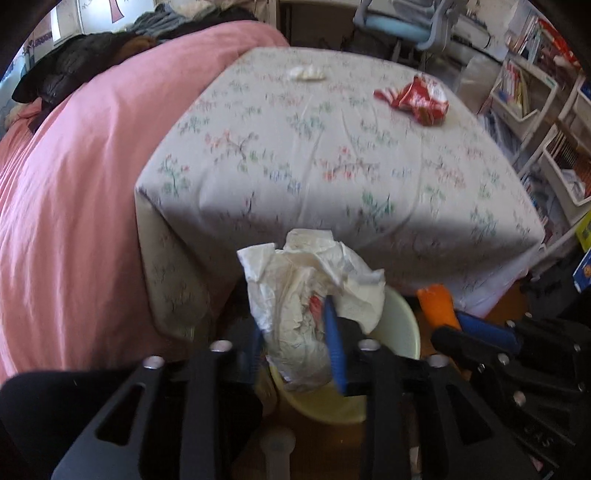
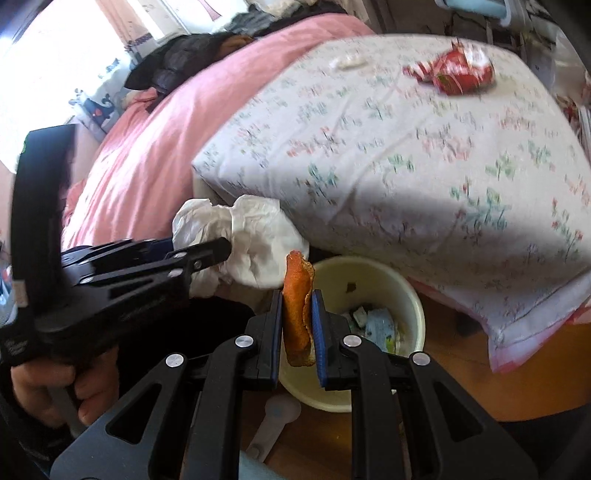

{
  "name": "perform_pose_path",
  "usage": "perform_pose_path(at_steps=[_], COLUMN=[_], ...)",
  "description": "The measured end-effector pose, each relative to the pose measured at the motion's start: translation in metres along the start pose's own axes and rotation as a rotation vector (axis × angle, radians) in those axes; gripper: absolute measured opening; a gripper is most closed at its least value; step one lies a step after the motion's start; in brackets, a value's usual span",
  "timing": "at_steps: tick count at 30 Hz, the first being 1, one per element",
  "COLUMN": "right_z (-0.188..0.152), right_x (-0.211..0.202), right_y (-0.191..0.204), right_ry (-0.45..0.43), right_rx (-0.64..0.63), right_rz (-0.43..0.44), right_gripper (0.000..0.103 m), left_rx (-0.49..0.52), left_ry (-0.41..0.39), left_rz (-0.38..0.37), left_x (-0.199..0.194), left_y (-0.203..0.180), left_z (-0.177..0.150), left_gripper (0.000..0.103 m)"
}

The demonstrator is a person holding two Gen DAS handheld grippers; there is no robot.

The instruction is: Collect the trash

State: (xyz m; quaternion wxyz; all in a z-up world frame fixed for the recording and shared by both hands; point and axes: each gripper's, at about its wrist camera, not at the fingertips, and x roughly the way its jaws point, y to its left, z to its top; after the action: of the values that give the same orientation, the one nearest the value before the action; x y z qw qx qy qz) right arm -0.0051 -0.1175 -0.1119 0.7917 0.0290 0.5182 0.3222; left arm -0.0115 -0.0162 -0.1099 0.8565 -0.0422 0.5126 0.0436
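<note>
place: home bedroom | signs: bed with pink duvet [image 1: 74, 184] and floral sheet [image 1: 332, 166] | dark clothes [image 1: 70, 70] heaped behind | crammed bookshelves [image 1: 535, 110] | desk chair [image 1: 402, 29] | wooden floor [image 2: 498, 376]

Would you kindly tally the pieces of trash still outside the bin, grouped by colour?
White: 2, crumpled tissue in the left gripper, small wad on the bed
Orange: 1, peel in the right gripper
Red: 1, wrapper
Total: 4

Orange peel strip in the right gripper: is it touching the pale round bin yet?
Apart. In the right wrist view the orange peel strip hangs clamped in the right gripper, above the pale round bin's opening and clear of its rim.
</note>
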Motion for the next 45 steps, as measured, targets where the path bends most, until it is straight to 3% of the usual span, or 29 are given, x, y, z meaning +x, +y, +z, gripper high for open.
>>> perform_pose_path(at_steps=[3,6,11,14,19,26,34,45], right_z=[-0.002,-0.002,-0.001,0.0,0.005,0.008,0.008,0.009], right_x=[0.01,0.015,0.017,0.017,0.014,0.006,0.006,0.009], right_y=[-0.005,-0.01,-0.011,-0.01,-0.014,-0.025,-0.029,-0.028], right_ry=[0.033,0.044,0.029,0.011,-0.026,-0.069,-0.072,-0.067], right_rx=[0.023,0.041,0.044,0.038,0.052,0.105,0.129,0.127], right_rz=[-0.029,-0.053,-0.089,-0.104,-0.137,-0.172,-0.174,-0.184], right_gripper=[0.015,0.018,0.035,0.047,0.058,0.069,0.072,0.075], left_rx=[-0.015,-0.054,-0.101,-0.108,-0.103,-0.12,-0.149,-0.11], left_ry=[-0.036,-0.057,-0.144,-0.182,-0.259,-0.267,-0.245,-0.212], left_rz=[0.025,0.008,-0.009,-0.016,-0.021,-0.073,-0.086,-0.111], left_x=[-0.007,-0.01,-0.023,-0.028,-0.035,-0.033,-0.03,-0.028], left_y=[0.003,0.01,0.015,0.016,0.014,0.013,0.017,0.01], left_z=[0.001,0.003,0.005,0.006,0.01,0.012,0.011,0.01], left_gripper=[0.067,0.069,0.081,0.082,0.085,0.086,0.089,0.093])
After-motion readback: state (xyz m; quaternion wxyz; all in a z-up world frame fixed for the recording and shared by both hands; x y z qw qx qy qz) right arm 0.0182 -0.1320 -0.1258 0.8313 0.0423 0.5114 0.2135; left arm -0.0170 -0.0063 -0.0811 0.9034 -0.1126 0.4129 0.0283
